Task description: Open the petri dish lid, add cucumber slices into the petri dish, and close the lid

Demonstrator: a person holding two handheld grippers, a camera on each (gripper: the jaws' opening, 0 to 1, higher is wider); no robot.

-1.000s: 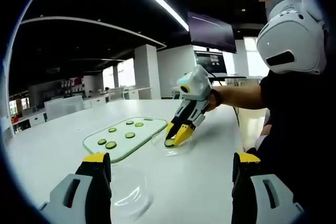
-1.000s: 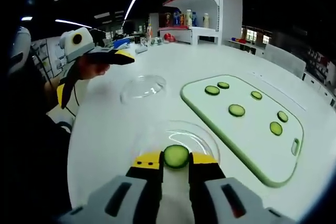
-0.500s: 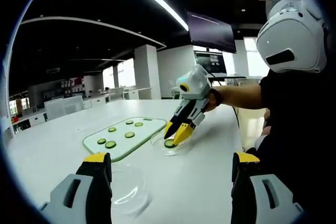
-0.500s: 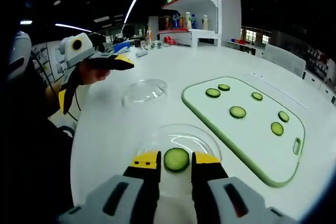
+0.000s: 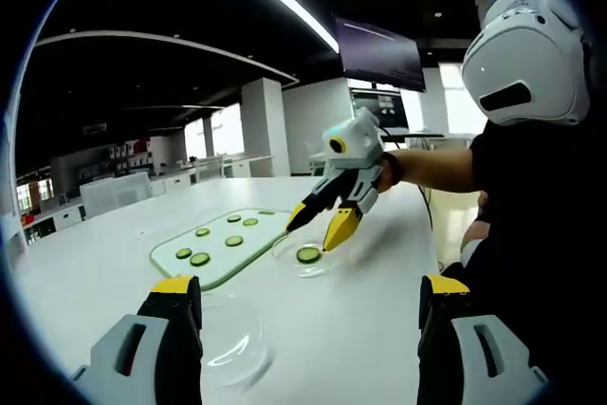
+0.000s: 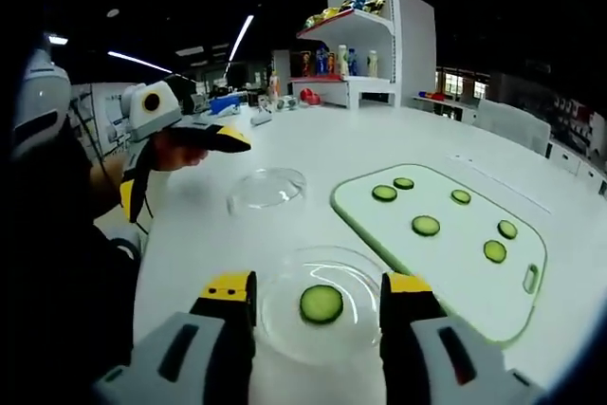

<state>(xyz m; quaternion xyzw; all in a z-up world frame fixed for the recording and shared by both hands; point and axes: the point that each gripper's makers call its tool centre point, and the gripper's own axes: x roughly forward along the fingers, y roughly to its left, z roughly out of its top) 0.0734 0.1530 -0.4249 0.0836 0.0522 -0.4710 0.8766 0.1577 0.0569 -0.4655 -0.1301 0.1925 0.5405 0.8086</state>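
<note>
- Right gripper [image 6: 321, 291]: we log it spread wide, empty, straddling the petri dish [image 6: 277, 324] on the counter [image 6: 313, 144].
- Cucumber slice [image 6: 321, 303]: lies inside dish.
- Left gripper [image 5: 303, 296]: wide, empty, near lid [image 5: 230, 346].
- Risk: we judge retreating jaws could nudge the dish.

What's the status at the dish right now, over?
Right gripper open above the petri dish. One cucumber slice lies in it. Left gripper open, idle. Lid off, on the table; nothing in the way.

Shelf items [image 6: 343, 33] too small to identify.
</note>
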